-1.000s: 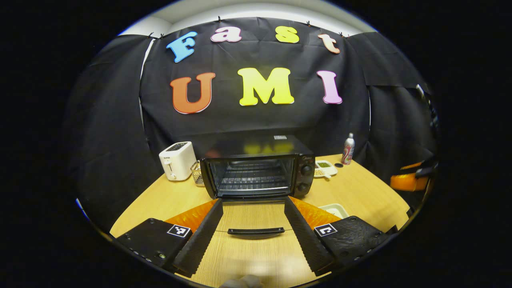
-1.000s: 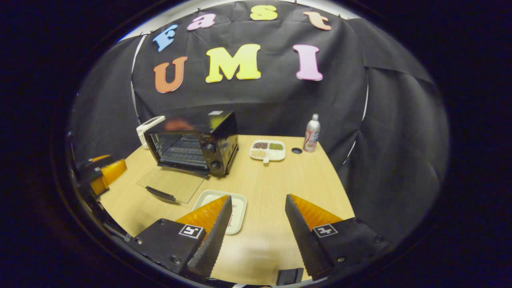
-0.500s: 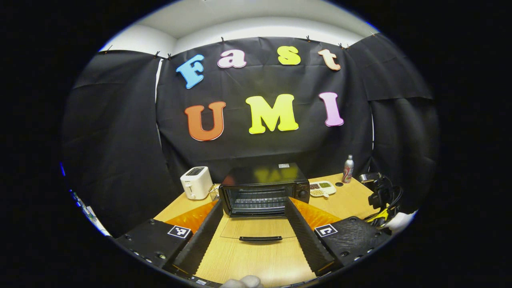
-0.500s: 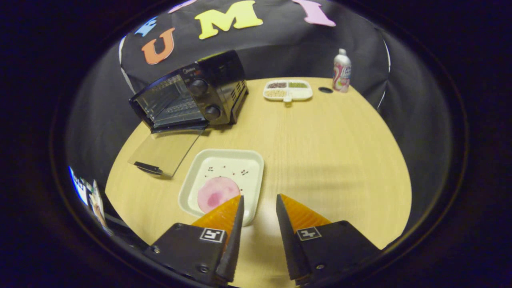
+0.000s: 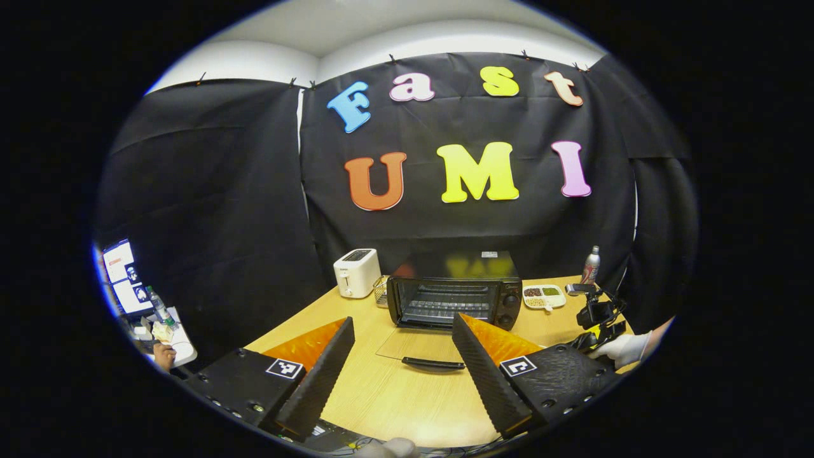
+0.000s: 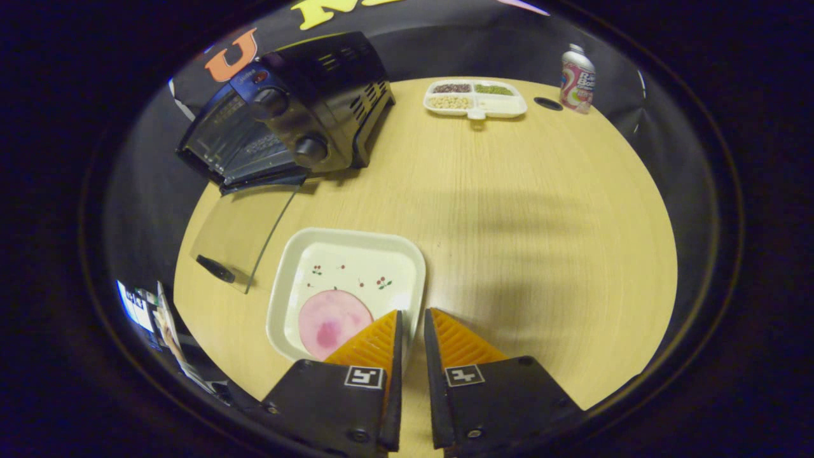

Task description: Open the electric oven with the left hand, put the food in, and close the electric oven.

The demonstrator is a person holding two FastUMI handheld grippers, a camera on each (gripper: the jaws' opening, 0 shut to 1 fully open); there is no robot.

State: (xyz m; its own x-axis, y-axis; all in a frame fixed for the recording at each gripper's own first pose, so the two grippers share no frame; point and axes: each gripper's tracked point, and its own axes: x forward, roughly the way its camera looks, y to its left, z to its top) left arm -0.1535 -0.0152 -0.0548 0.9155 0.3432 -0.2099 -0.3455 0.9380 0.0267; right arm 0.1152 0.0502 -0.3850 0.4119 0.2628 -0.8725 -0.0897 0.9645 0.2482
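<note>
The black electric oven (image 5: 455, 292) stands on the wooden table with its glass door (image 5: 413, 346) folded down flat, handle (image 5: 432, 364) toward me. My left gripper (image 5: 402, 318) hangs open and empty, well back from the door. In the right gripper view the oven (image 6: 318, 95) is at the upper left, its door (image 6: 238, 232) lying open. A white square plate (image 6: 346, 273) holds a round pink slice of food (image 6: 334, 321). My right gripper (image 6: 412, 312) straddles the plate's near right rim, fingers drawn in to a narrow gap on it. The left gripper view shows a gloved hand (image 5: 626, 348) holding the right gripper.
A white toaster (image 5: 356, 272) stands left of the oven. A divided snack tray (image 6: 475, 98) and a bottle (image 6: 577, 70) sit at the table's far edge. Bare tabletop (image 6: 540, 210) lies right of the plate. Screens and another person's hand (image 5: 159, 353) are beyond the table's left side.
My left gripper has drawn back from the open oven, still open. My right gripper has come down over the plate and its fingers have narrowed from wide apart onto the rim.
</note>
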